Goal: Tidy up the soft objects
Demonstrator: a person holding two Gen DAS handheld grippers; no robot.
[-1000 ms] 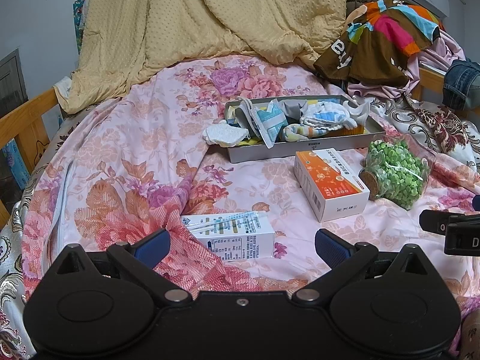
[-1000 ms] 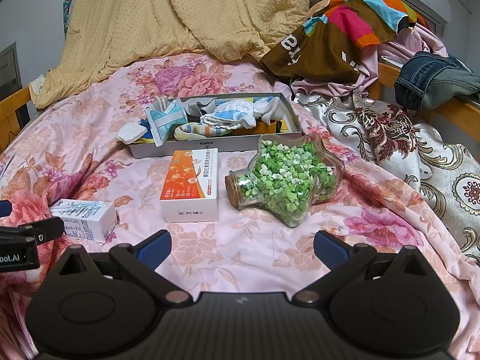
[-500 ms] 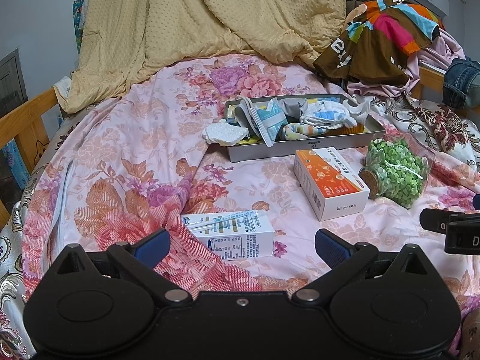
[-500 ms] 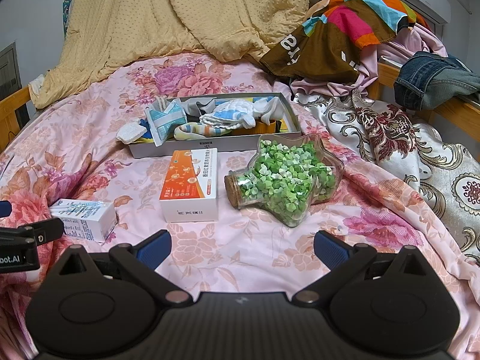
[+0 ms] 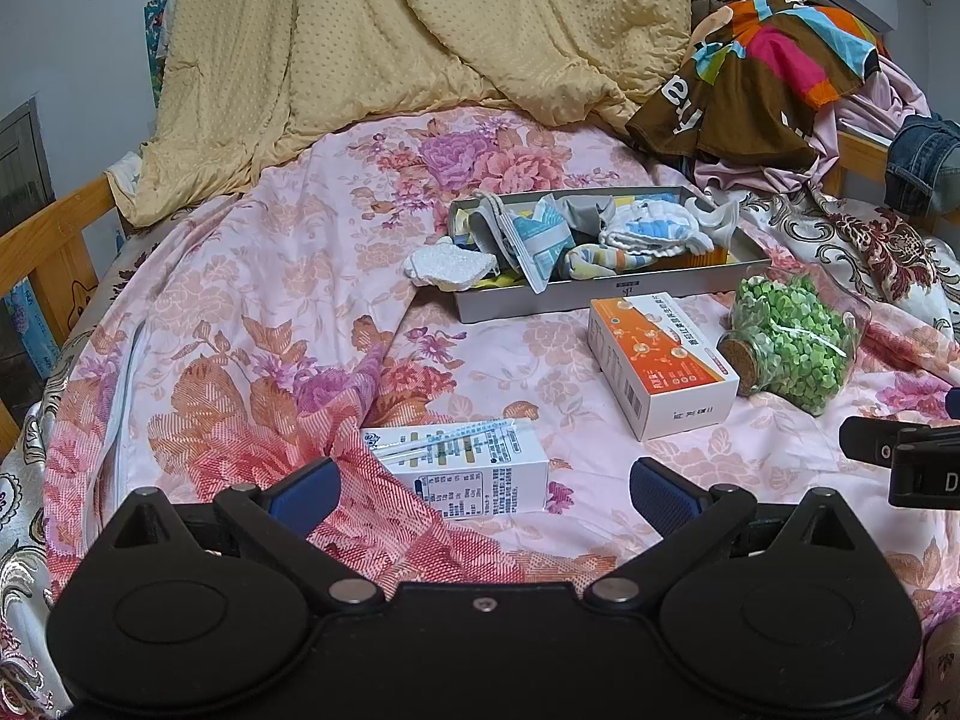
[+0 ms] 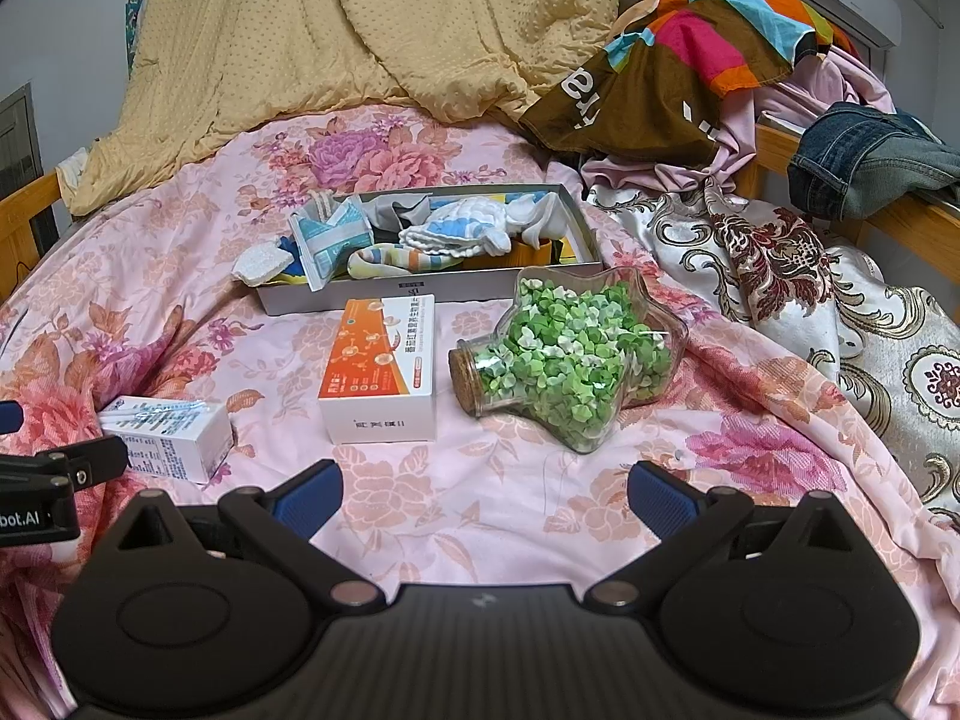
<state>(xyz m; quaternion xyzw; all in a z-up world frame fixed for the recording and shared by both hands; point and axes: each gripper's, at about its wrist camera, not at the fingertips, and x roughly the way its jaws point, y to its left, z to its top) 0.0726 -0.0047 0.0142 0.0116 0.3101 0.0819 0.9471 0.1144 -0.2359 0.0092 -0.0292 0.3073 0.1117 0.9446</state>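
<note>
Both hand-held grippers hang low over the bed, and neither has anything in it. The left hand-held gripper (image 5: pixel 483 489) has its jaws wide apart, with the small white carton (image 5: pixel 459 468) lying on the floral bedspread (image 5: pixel 240 312) just ahead of them. The right hand-held gripper (image 6: pixel 483 489) is spread just as wide over bare sheet, holding nothing.

The soft things are mostly gathered already. In the right wrist view, the grey tray (image 6: pixel 420 291) sits at about 12 o'clock, up the bed, stuffed with a striped sock (image 6: pixel 396 261), a white-and-blue knitted bundle (image 6: pixel 465 231) and a blue-and-white pouch (image 6: pixel 327 240) leaning over its near rim. A white sponge-like pad (image 6: pixel 261 264) rests at the tray's left end, half hanging out, around 11 o'clock.

Between the tray and the grippers lie the hard items: the orange-and-white box (image 6: pixel 381 369) and, at 1 o'clock, a star-shaped glass jar (image 6: pixel 570 360) of green paper stars, on its side.

It looks like a pause between picks. My guess is the next move is for the loose pad: reach past the boxes, pinch it gently, and tuck it fully inside the tray without tipping the pouch.
</note>
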